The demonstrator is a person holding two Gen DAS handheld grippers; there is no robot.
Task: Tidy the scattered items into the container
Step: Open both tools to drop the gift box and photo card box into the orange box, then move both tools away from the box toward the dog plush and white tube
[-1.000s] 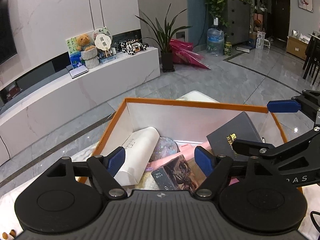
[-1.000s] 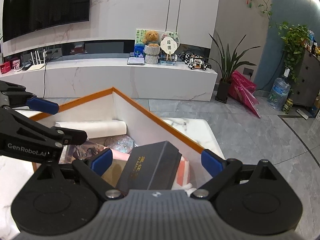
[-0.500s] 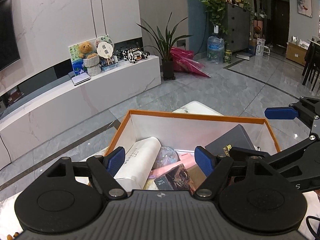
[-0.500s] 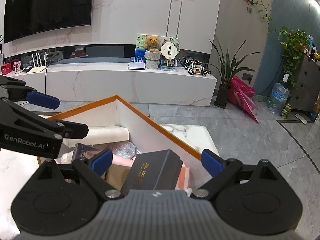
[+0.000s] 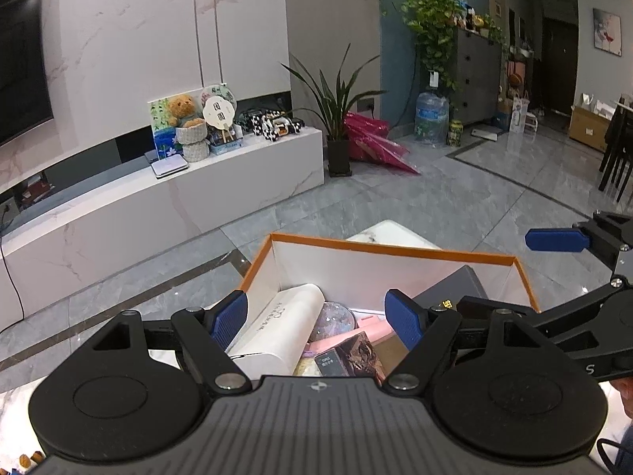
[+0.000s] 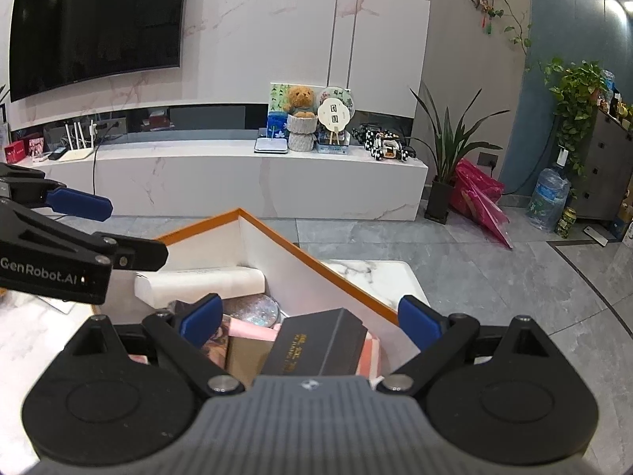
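Observation:
An orange-rimmed white box [image 5: 379, 247] [image 6: 277, 233] stands on a white marble table. In it lie a white roll [image 5: 277, 328] [image 6: 198, 281], a glittery disc [image 5: 336, 318] [image 6: 251, 308], a dark box with gold lettering [image 6: 320, 346] [image 5: 455, 289], a small printed box [image 5: 352, 358] and pink items [image 6: 253, 330]. My left gripper [image 5: 318, 316] is open and empty above the box's near side. My right gripper [image 6: 310, 318] is open and empty above the dark box. Each gripper shows at the edge of the other's view.
The marble table [image 6: 379, 277] ends just beyond the box, with grey tiled floor past it. A long white TV console [image 6: 245, 178] with a teddy bear and ornaments stands along the wall. A potted plant [image 6: 447, 166] and a water bottle [image 6: 548, 198] stand to the right.
Both grippers have drawn back and risen from the box, which now looks smaller and lower in both views. Both stay open and empty.

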